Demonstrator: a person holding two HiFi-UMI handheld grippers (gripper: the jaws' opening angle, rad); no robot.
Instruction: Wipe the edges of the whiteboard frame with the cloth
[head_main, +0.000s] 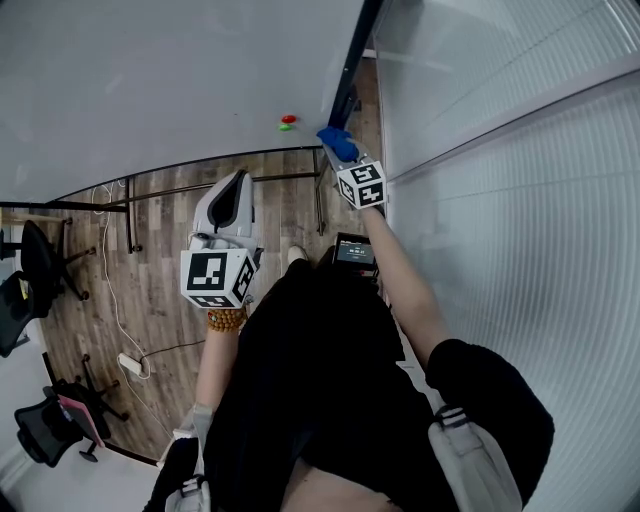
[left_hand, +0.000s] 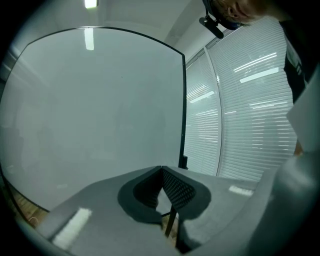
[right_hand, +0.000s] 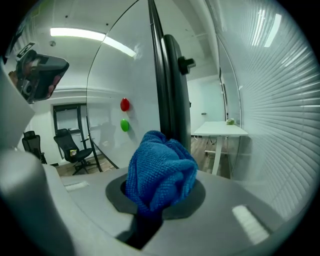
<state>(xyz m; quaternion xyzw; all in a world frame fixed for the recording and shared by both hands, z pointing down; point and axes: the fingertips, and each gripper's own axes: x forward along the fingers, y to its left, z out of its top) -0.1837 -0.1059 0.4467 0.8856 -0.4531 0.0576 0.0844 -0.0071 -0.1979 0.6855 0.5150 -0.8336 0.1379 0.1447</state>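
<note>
— Where do we have the blue cloth (right_hand: 160, 172)?

— Bunched between the jaws of the right gripper (head_main: 338, 150), which are clamped on it, so it bulges out in front of them. In the head view it sits at upper centre, right at the dark frame (head_main: 356, 45) on the side edge of the whiteboard (head_main: 150, 80). We cannot tell whether it presses on the frame.

— And our left gripper (head_main: 236, 190)?

— It is at the centre of the head view, well apart from the cloth, pointing at the board face. Its jaws are closed tip to tip with nothing between them.

— What room do we have along that edge?

— The frame runs up and out of the top of the picture. To its right, slatted blinds (head_main: 500, 200) stand near, leaving only a narrow gap. To its left, on the board face, a red magnet (head_main: 288, 119) and a green magnet (head_main: 285, 127) sit near the cloth.

— And below?

— Wooden floor (head_main: 150, 290), the stand legs (head_main: 128, 215), and office chairs (head_main: 40, 265) at the left edge.
</note>
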